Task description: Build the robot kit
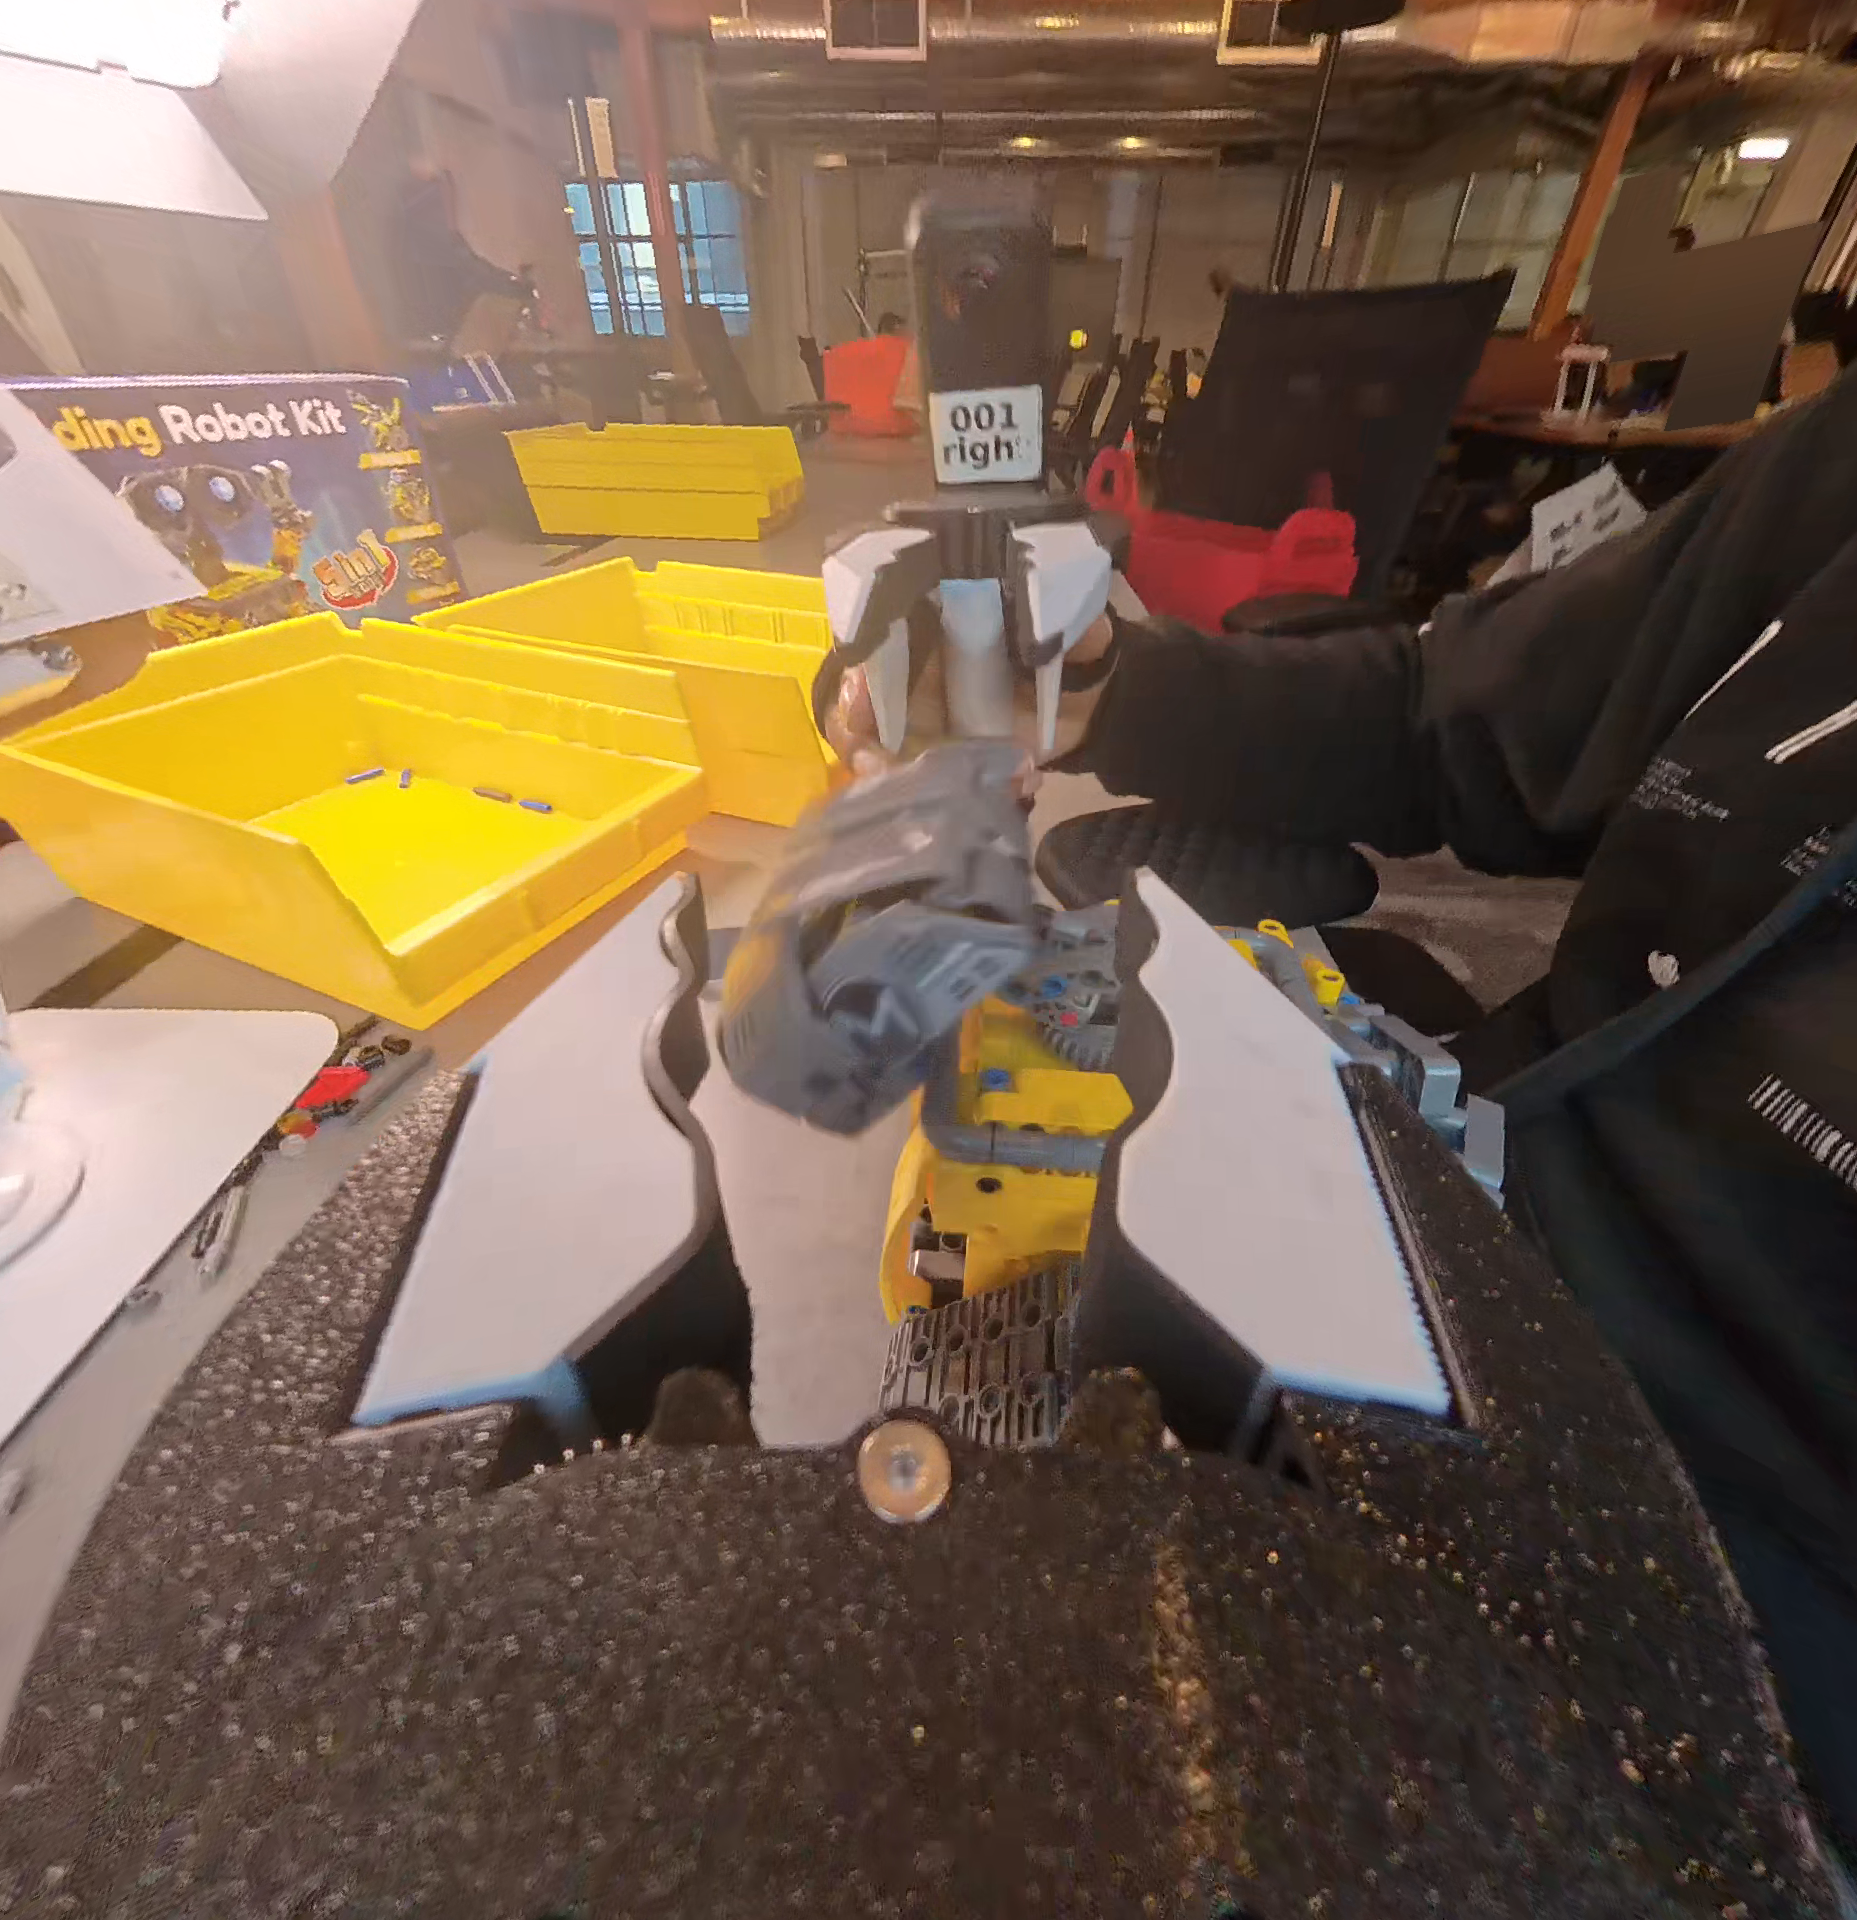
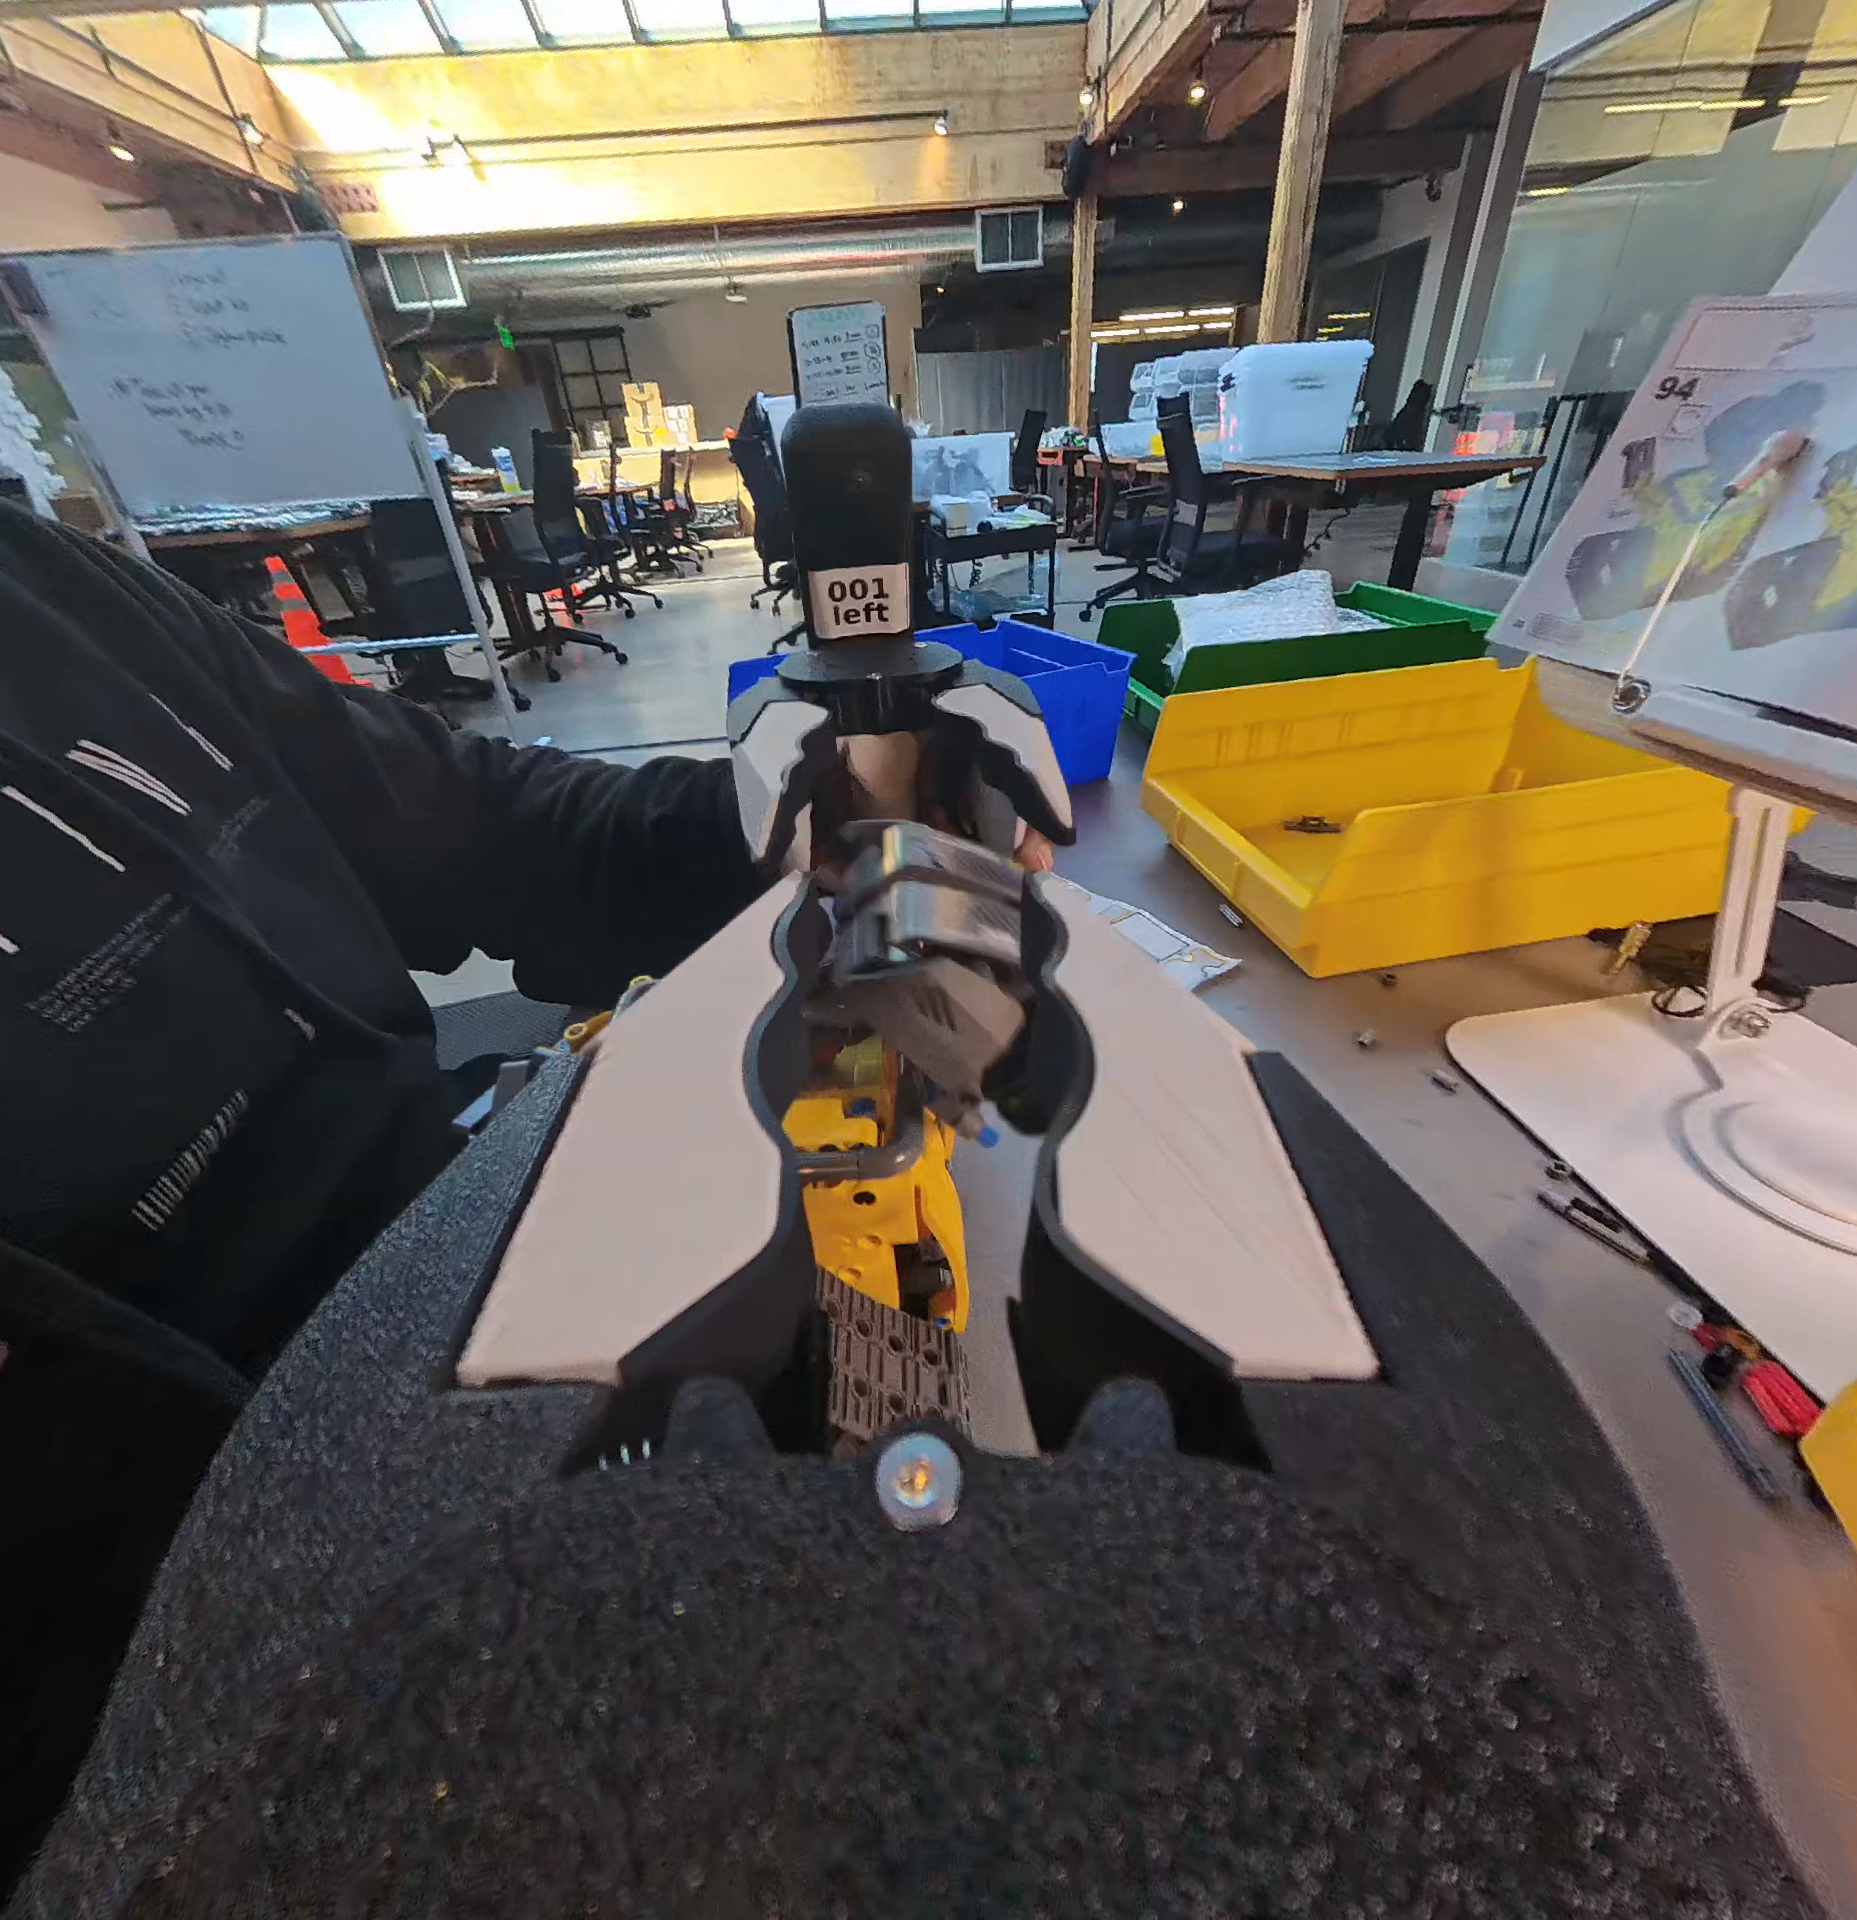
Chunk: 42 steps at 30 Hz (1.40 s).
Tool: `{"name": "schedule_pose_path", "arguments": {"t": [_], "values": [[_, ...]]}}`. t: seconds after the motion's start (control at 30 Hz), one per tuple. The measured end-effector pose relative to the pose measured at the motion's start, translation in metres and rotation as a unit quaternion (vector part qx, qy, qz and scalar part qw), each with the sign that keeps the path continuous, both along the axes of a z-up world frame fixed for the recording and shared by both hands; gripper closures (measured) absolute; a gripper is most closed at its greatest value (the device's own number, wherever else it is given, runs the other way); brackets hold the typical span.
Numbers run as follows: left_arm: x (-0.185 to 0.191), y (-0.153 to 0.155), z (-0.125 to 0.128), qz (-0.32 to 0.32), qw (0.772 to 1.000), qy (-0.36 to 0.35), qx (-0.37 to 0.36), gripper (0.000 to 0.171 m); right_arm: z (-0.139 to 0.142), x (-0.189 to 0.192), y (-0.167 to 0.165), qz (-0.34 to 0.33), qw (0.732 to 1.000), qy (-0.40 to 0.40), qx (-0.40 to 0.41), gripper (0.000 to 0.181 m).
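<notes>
The two grippers face each other over a brick-built model (image 1: 1017, 1164), yellow in the body with grey shell panels and grey tracks. It hangs between them above the table (image 2: 1319, 1049), just in front of a person in a black printed sweatshirt (image 2: 176, 935).

The right gripper (image 2: 919, 883) has its fingers drawn in against a grey panel at the top of the model, touching it on both sides. The left gripper (image 1: 908, 883) straddles the model with its fingers set wider. The right finger lies against the yellow body, but I cannot tell whether the left one presses or only stands beside it.

Each gripper carries a black camera with a small white printed label: one (image 1: 984, 434) on the right gripper, one (image 2: 859, 603) on the left.

Behind the left gripper stands a blue kit box (image 1: 269, 488) with bold lettering and pictures of a robot. Before it is a yellow bin (image 1: 176, 831) with a few blue pins (image 1: 446, 790) on its floor.

On the right gripper's side, an open instruction booklet (image 2: 1713, 499) rests on a white stand and shows a page number and build drawings. Below it is another yellow bin (image 2: 1423, 914), with a green bin (image 2: 1298, 649) and a blue bin (image 2: 1069, 675) beyond.

Red loose parts (image 2: 1776, 1392) lie near the stand's base. Farther off, a whiteboard (image 2: 217, 374) bears handwriting too faint to read.
</notes>
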<state>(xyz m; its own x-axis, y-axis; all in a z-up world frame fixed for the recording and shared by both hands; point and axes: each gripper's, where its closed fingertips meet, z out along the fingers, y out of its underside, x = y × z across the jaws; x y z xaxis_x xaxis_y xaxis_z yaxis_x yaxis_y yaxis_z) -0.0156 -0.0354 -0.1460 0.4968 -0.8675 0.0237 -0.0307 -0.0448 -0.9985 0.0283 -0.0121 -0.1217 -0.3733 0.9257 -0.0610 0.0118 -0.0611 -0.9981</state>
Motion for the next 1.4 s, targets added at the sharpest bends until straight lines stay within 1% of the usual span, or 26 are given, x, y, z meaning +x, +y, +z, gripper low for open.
{"name": "schedule_pose_path", "arguments": {"t": [0.1, 0.27, 0.37, 0.43, 0.5, 0.6, 0.67, 0.73, 0.8, 0.83, 0.9, 0.97, 1.0, 1.07, 1.1, 1.23, 1.3, 1.4], "values": [[-0.017, 0.008, 0.0, 0.032, 0.999, -0.02, -0.014, 0.102, -0.005, 0.002, 0.006, -0.006, 1.0, 0.014, 0.0, 0.14], [-0.042, 0.006, 0.002, 0.059, 0.997, -0.045, -0.014, 0.104, -0.012, 0.004, 0.018, -0.022, 0.999, 0.033, 0.017, 0.139], [-0.052, 0.001, -0.004, 0.066, 0.997, -0.043, -0.015, 0.111, -0.016, 0.007, 0.022, -0.029, 0.999, 0.039, 0.023, 0.139], [-0.054, -0.001, -0.007, 0.067, 0.997, -0.037, -0.012, 0.115, -0.015, 0.006, 0.015, -0.022, 0.998, 0.046, 0.036, 0.137], [-0.049, -0.003, -0.007, 0.058, 0.998, -0.031, -0.006, 0.115, -0.015, 0.001, 0.005, -0.02, 0.996, 0.044, 0.07, 0.13], [-0.036, -0.007, -0.007, 0.051, 0.998, 0.003, 0.023, 0.114, -0.019, -0.01, -0.004, -0.046, 0.984, 0.037, 0.169, 0.129], [-0.027, -0.011, -0.003, 0.051, 0.997, 0.036, 0.054, 0.115, -0.024, -0.015, -0.011, -0.042, 0.974, 0.019, 0.223, 0.131], [-0.019, -0.012, 0.0, 0.052, 0.991, 0.091, 0.084, 0.118, -0.029, -0.018, -0.014, -0.035, 0.959, -0.009, 0.28, 0.13], [-0.01, -0.011, -0.001, 0.045, 0.98, 0.161, 0.107, 0.119, -0.033, -0.021, -0.017, -0.021, 0.941, -0.037, 0.336, 0.132], [-0.006, -0.009, -0.002, 0.038, 0.975, 0.19, 0.112, 0.118, -0.036, -0.021, -0.018, -0.011, 0.932, -0.056, 0.359, 0.132], [0.004, -0.007, -0.003, 0.015, 0.967, 0.227, 0.113, 0.116, -0.042, -0.024, -0.015, 0.001, 0.913, -0.091, 0.398, 0.132], [0.013, -0.004, -0.003, -0.005, 0.963, 0.246, 0.114, 0.115, -0.047, -0.025, -0.016, 0.016, 0.906, -0.116, 0.408, 0.13], [0.016, -0.002, -0.006, -0.012, 0.959, 0.26, 0.11, 0.115, -0.046, -0.026, -0.016, 0.018, 0.905, -0.12, 0.407, 0.132], [0.016, 0.002, -0.017, -0.017, 0.951, 0.294, 0.099, 0.122, -0.044, -0.026, -0.014, 0.015, 0.907, -0.117, 0.404, 0.139], [0.016, 0.004, -0.02, -0.015, 0.95, 0.298, 0.097, 0.129, -0.044, -0.025, -0.013, 0.012, 0.909, -0.114, 0.401, 0.141], [0.015, 0.005, -0.022, -0.012, 0.958, 0.276, 0.078, 0.132, -0.046, -0.025, -0.013, 0.004, 0.912, -0.102, 0.397, 0.141], [0.014, 0.006, -0.021, -0.01, 0.958, 0.278, 0.076, 0.141, -0.046, -0.025, -0.014, 0.005, 0.915, -0.097, 0.391, 0.145], [0.015, 0.006, -0.021, -0.01, 0.954, 0.287, 0.085, 0.141, -0.044, -0.026, -0.013, 0.002, 0.919, -0.092, 0.383, 0.149]]}}
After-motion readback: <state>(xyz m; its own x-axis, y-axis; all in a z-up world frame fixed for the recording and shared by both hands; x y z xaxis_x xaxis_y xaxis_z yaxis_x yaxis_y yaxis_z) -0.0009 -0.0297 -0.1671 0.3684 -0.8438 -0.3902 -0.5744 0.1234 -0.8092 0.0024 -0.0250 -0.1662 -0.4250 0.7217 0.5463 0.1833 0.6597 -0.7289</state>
